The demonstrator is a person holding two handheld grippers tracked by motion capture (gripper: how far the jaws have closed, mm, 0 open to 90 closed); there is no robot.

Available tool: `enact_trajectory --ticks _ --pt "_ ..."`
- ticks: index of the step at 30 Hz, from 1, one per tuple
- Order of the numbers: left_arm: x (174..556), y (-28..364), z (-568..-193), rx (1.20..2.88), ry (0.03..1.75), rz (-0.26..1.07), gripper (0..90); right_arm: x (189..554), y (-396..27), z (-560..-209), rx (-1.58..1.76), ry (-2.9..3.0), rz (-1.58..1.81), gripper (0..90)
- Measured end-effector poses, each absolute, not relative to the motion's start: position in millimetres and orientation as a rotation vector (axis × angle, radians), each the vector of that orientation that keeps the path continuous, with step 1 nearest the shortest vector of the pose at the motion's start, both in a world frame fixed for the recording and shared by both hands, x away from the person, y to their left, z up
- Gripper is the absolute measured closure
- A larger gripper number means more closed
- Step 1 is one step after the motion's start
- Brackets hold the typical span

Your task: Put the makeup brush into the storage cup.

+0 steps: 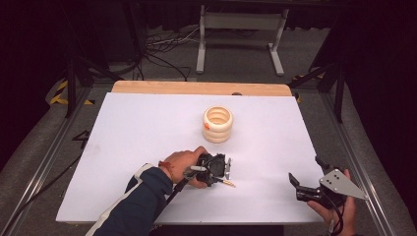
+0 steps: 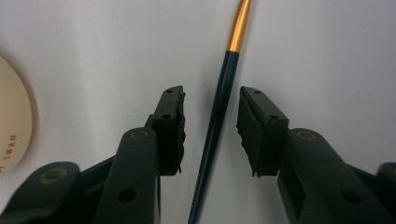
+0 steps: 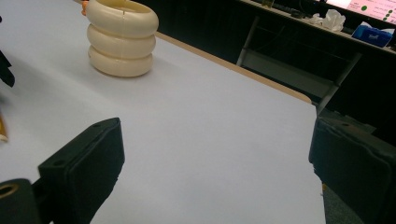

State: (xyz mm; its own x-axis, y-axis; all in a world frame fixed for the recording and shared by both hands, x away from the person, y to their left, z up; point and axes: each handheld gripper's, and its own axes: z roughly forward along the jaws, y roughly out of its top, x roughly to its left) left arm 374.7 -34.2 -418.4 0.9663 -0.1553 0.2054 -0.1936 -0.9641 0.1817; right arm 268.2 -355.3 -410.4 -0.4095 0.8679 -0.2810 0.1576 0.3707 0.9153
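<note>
Left gripper view: the left gripper (image 2: 210, 133) straddles a slim dark brush handle (image 2: 219, 112) lying on the counter (image 2: 317, 60), jaws spread, not touching. Centre first, then close squarely. At 4 o'clock, the right gripper (image 1: 307, 183) hovers spread, empty.

Only thing we can read is "SWAN", printed sideways on the cream round thing (image 2: 14, 126) at the left edge of the left gripper view. There's more lettering under it, but it's cut off.
</note>
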Motion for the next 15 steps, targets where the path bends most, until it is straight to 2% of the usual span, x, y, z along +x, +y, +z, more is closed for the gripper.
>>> enact_trajectory --ticks 5,9,14,15 --pt "374.9 -42.4 -420.7 2.955 -0.276 0.255 66.1 268.4 -354.7 -410.6 0.895 1.814 1.086 4.1" --pt "374.0 -44.1 -422.0 2.967 -0.284 0.201 81.7 268.2 -354.2 -410.6 0.899 1.818 1.083 4.4" --pt "374.5 -40.2 -421.8 2.949 -0.237 0.194 82.2 267.1 -352.0 -407.5 0.908 1.810 1.097 4.4" --pt "373.9 -37.7 -421.9 2.933 -0.211 0.255 82.2 266.9 -351.5 -407.7 0.904 1.811 1.089 4.4"
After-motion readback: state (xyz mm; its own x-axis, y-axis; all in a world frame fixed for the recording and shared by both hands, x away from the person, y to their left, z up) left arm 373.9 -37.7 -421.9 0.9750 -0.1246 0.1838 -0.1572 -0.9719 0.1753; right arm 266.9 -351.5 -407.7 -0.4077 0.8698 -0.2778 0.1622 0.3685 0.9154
